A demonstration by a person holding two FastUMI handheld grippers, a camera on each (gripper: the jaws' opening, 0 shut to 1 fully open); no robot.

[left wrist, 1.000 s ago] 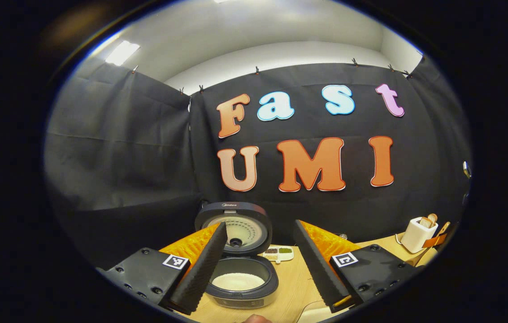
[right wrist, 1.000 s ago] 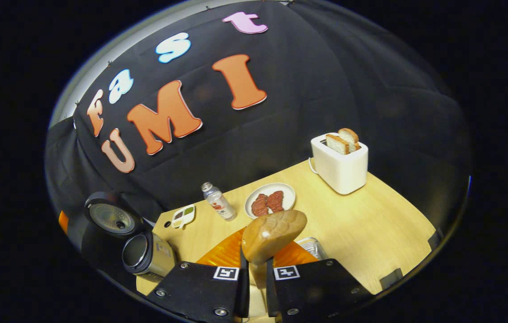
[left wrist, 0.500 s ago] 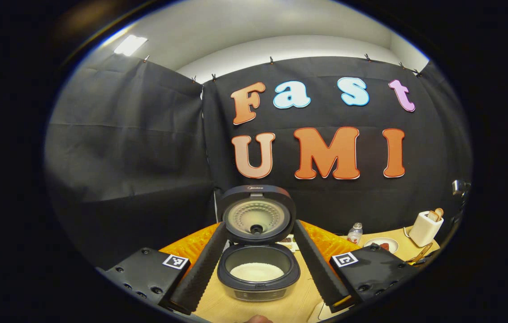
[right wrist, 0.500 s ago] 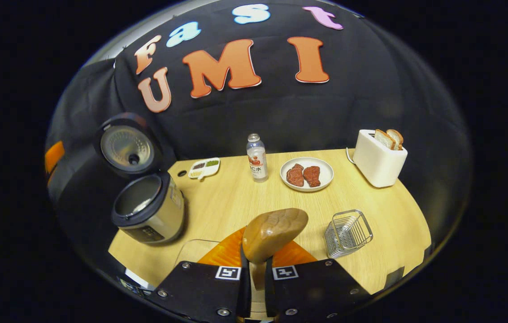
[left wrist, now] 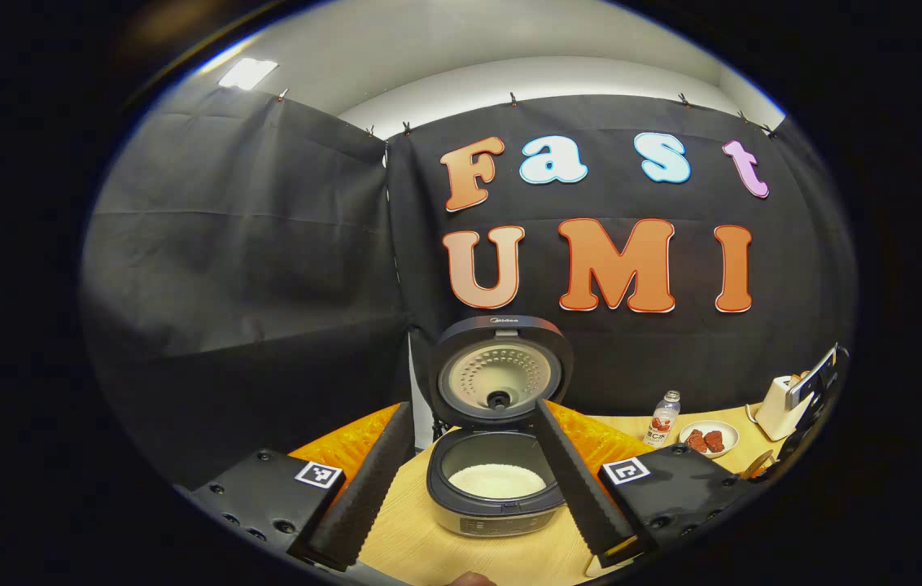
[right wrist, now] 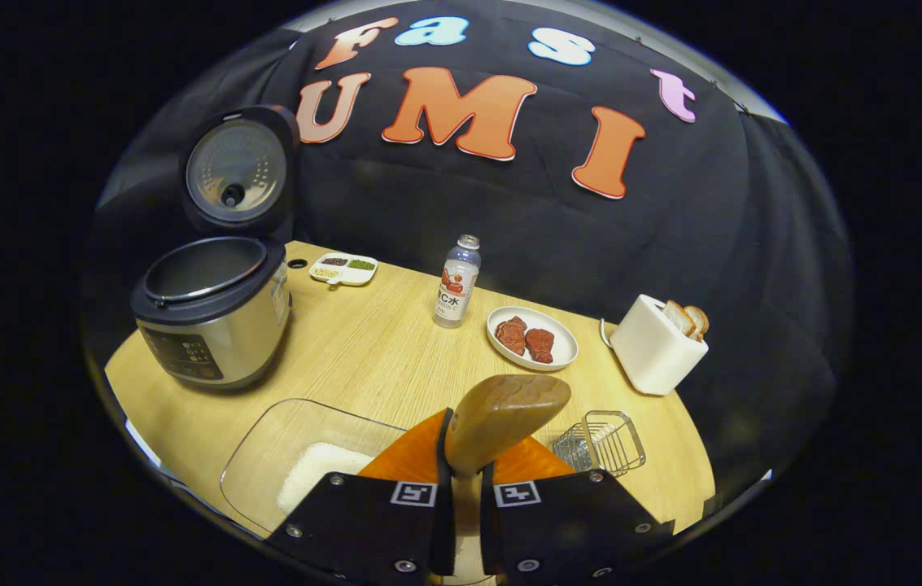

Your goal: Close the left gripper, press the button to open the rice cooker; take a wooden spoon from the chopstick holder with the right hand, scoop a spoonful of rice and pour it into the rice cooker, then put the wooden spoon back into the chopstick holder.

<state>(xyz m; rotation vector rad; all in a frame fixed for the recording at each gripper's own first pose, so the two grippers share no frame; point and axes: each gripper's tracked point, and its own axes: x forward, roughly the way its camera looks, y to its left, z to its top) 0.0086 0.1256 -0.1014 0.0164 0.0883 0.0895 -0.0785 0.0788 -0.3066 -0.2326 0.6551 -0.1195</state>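
Observation:
The rice cooker (left wrist: 497,509) stands open on the wooden table with its lid (left wrist: 501,374) up and white rice (left wrist: 497,480) in its pot. My left gripper (left wrist: 473,411) is open in front of it and holds nothing. My right gripper (right wrist: 465,480) is shut on the handle of the wooden spoon (right wrist: 505,419), whose bowl rises above the fingers. The spoon hangs over the table between a glass dish (right wrist: 265,456) of rice (right wrist: 318,472) and the wire chopstick holder (right wrist: 599,443). The cooker (right wrist: 208,317) stands at the far left of the right gripper view.
A water bottle (right wrist: 454,285), a plate of meat (right wrist: 532,338) and a white toaster (right wrist: 656,354) with bread line the back of the table. A small divided dish (right wrist: 343,268) lies behind the cooker. The table's front edge runs just under the glass dish.
My right gripper, still shut on the spoon, has swung round and drawn back, so the glass rice dish now lies below it. My left gripper has turned left, shifting the cooker rightward in its view.

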